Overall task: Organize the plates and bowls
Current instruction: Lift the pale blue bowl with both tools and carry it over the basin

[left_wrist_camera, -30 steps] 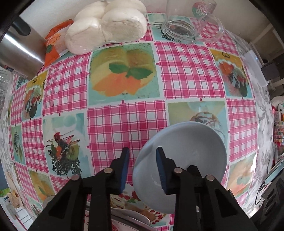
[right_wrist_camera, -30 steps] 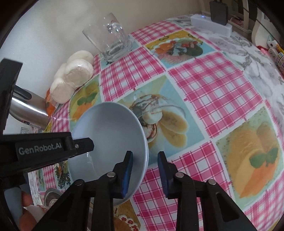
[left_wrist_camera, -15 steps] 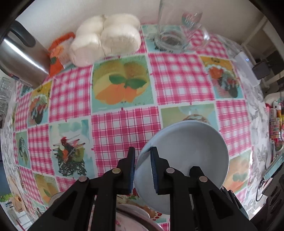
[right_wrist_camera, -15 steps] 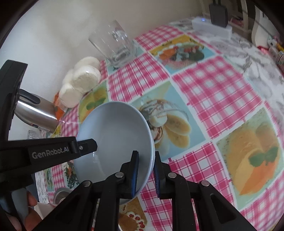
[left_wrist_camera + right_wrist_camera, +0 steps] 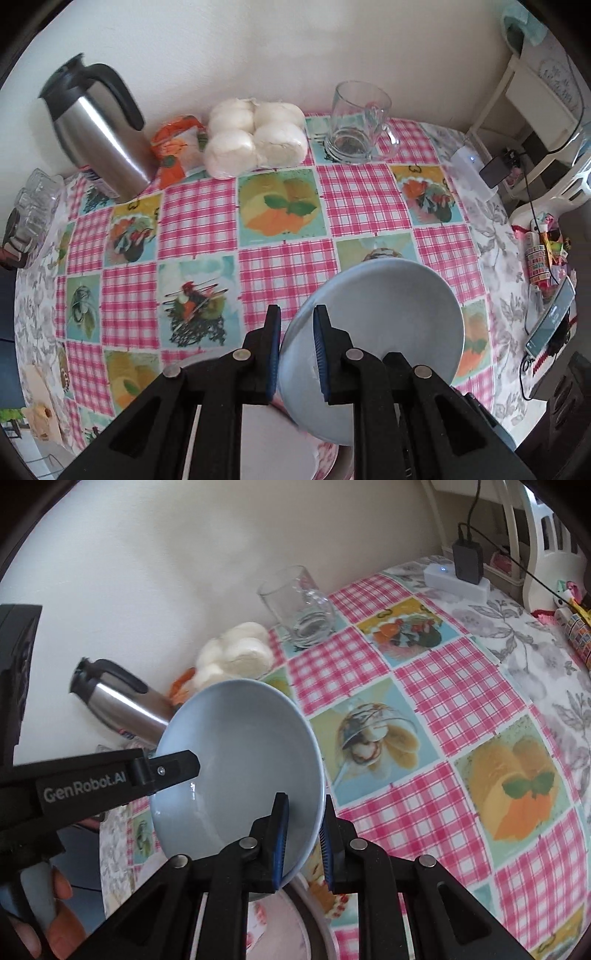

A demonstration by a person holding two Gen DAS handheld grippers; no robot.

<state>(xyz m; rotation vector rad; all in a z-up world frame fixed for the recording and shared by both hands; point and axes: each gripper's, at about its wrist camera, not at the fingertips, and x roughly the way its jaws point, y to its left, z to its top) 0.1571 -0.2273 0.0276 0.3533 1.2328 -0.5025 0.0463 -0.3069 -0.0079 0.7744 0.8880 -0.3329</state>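
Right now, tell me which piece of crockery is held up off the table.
The pale blue bowl: the left gripper and right gripper each clamp its rim, tilted, while the floral plate lies below.

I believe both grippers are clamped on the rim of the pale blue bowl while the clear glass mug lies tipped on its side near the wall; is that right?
Nearly. Both the left gripper and right gripper do clamp the pale blue bowl, but the clear glass mug stands upright near the wall, as the left wrist view shows.

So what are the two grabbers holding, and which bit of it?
Both hold the same pale blue round ceramic bowl by its rim: the left gripper pinches one side of the rim and the right gripper pinches the opposite side.
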